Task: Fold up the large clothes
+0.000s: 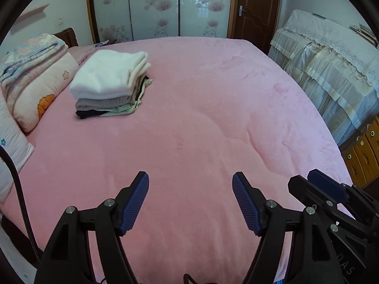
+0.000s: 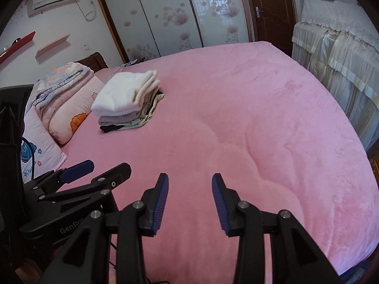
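Observation:
A stack of folded clothes, white on top with grey, pale green and black layers beneath, sits on the pink bed at the far left; in the right wrist view the same stack of folded clothes lies near the pillows. My left gripper stands wide open above the near part of the bed, nothing between its blue pads. My right gripper is open too, its jaws narrower and empty. Each gripper appears beside the other: the right gripper at right, the left gripper at left.
Folded quilts and pillows line the bed's left side. A lace-covered piece of furniture and wooden drawers stand to the right. Sliding wardrobe doors and a brown door are behind the bed. A black cable hangs at left.

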`<state>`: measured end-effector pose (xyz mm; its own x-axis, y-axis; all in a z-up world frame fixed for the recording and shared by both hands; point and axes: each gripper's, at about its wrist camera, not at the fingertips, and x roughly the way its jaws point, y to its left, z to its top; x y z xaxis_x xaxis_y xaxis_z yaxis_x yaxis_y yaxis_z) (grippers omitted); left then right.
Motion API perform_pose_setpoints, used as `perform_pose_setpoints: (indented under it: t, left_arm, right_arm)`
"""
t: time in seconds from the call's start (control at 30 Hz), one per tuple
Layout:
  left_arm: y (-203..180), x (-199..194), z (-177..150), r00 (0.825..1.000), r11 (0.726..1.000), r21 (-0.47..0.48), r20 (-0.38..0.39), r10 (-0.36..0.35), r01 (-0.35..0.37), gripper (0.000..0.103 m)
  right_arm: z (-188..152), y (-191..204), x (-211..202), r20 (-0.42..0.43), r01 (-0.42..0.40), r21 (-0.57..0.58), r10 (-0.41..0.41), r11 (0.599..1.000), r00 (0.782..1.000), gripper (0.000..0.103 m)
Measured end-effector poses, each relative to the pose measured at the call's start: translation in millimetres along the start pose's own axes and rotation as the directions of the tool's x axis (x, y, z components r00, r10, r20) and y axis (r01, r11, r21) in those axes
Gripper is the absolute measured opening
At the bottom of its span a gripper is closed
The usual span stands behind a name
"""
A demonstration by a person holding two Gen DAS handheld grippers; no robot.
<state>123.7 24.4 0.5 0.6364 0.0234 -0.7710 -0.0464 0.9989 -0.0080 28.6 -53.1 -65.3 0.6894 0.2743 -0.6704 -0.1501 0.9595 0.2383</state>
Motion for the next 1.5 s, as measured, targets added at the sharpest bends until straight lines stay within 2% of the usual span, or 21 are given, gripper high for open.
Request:
perform_pose_setpoints:
  t: [0.1,0.17,0.27,0.6,0.8,1.5]
  left_arm:
    - [-1.5,-15.3,-3.5,1.000,1.000,0.004,0.021,0.022,-0.023,0.076]
    - [-1.8,-25.5,-7.3,0.999,0.999,0.001,0.034,0.037,-0.037,0.077]
    - [0.3,-38.0,-13.1,0.998,0.999,-0.027,0.047,0.046,-0.045,0.080]
    - [-3.1,-59.3,-21.6,0.998,0.998,-0.036,0.028,0.055,-0.054,0.080]
    - [-8.2,-65.7,-23.7,0.998,0.998,-0.034,0.034,0.057,-0.056,0.080]
    - [-8.5,-79.7,-27.5,0.997,0.997,-0.042,0.042,0.068,-0.067,0.080]
  right_arm:
    - [-1.2,3.9,-14.6,0.019,0.018,0.004,-0.019,1.000,1.000,0.043]
    - [-1.5,5.3,-21.3,0.028,0.032,0.008,-0.032,0.999,0.999,0.050]
    - [-1.6,8.3,-31.6,0.043,0.048,0.005,-0.048,0.999,0.998,0.052]
    - [-8.6,9.3,-49.1,0.046,0.037,0.026,-0.038,0.999,0.998,0.053]
    - [-12.1,6.4,-56.6,0.055,0.037,0.052,-0.040,0.998,0.998,0.057]
    - [-14.0,19.2,-69.3,0.094,0.056,0.027,-0.058,0.998,0.994,0.058]
